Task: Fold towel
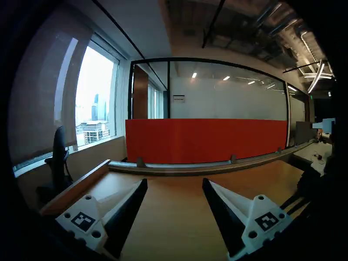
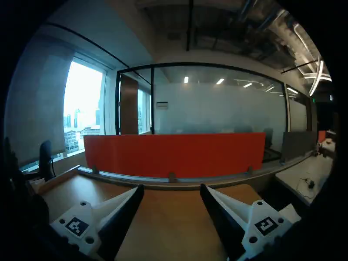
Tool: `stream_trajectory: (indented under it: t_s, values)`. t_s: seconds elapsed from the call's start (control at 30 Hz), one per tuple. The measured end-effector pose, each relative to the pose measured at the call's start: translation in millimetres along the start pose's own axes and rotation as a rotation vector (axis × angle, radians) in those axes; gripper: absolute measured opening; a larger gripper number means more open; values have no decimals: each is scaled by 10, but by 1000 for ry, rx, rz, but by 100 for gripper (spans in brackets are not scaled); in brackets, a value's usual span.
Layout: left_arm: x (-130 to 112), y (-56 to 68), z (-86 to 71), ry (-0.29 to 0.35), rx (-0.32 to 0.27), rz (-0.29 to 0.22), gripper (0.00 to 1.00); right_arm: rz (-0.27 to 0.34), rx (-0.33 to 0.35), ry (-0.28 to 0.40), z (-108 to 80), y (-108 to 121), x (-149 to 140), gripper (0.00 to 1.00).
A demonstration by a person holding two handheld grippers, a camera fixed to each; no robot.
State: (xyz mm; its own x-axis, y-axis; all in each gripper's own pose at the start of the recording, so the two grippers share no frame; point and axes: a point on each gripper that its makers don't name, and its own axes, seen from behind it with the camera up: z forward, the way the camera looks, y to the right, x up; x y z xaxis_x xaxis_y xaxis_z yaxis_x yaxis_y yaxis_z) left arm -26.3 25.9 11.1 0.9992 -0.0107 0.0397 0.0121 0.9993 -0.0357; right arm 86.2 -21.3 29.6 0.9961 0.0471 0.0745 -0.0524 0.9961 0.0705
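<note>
The left tool [image 1: 174, 180] hovers low over the bare wooden counter [image 1: 174, 226], its two fingers spread wide with only wood between them. The right tool [image 2: 172, 186] hangs the same way over the counter (fingers just as far apart, gripping nothing). Straight ahead at twelve o'clock from both, a red divider [image 1: 204, 141] stands along the counter's far edge, and behind it rises a glass wall [image 1: 226, 95]. Off at nine o'clock a bright window [image 1: 95, 104] looks out on city towers, with a dark office chair [image 1: 58, 161] below it, beside the counter's left edge. At three o'clock in the right gripper view sits a white desk [image 2: 304, 174] with a cable on it. Where the towel lies, I cannot tell from here.
</note>
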Motion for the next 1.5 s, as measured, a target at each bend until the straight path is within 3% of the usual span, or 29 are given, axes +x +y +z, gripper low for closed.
stream_trajectory:
  t_s: [0.6, 1.03, 1.5]
  values:
    - [-563, -62, 83, 62, 30, 39, 93, -8, 0, 39, 21, -144, -71, 100]
    - [-1117, -252, 57, 73, 53, 2, 94, -22, -21, 51, -45, -161, -303, 100]
    - [-1373, -191, 30, 91, 44, 20, 93, -37, -28, 65, -108, -195, -432, 100]
